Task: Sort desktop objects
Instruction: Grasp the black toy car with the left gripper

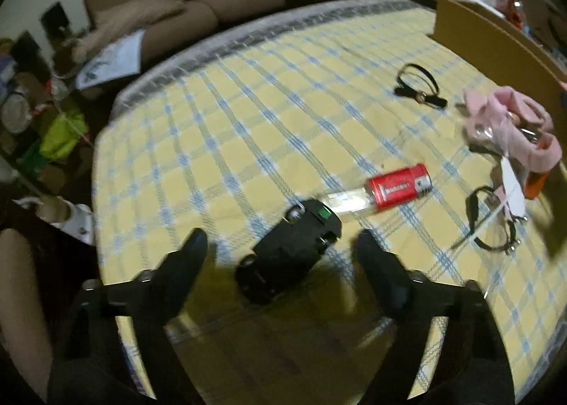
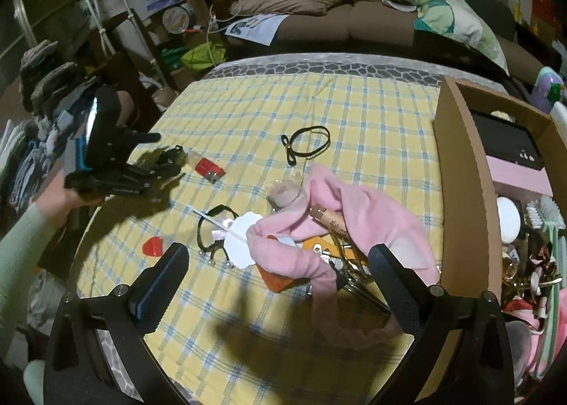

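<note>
My left gripper (image 1: pixel 281 245) hangs open just over a small black gadget with a green button (image 1: pixel 288 256), one finger on each side and a gap to both. Beyond it lies a red-capped clear tube (image 1: pixel 393 187). In the right wrist view a hand in a pale green sleeve holds that left gripper (image 2: pixel 166 160) at the table's left edge, near the red-capped tube (image 2: pixel 209 169). My right gripper (image 2: pixel 278 263) stands open above a pink cloth (image 2: pixel 354 213) heaped over keys and small items, touching none of them.
A black hair band (image 2: pixel 306 144), a beaded black bracelet (image 2: pixel 216 231) with a white tag (image 2: pixel 241 238) and a red pick (image 2: pixel 154 245) lie on the yellow checked cloth (image 2: pixel 248 110). An open cardboard box (image 2: pixel 464 171) holding several items stands at the right. A sofa sits behind.
</note>
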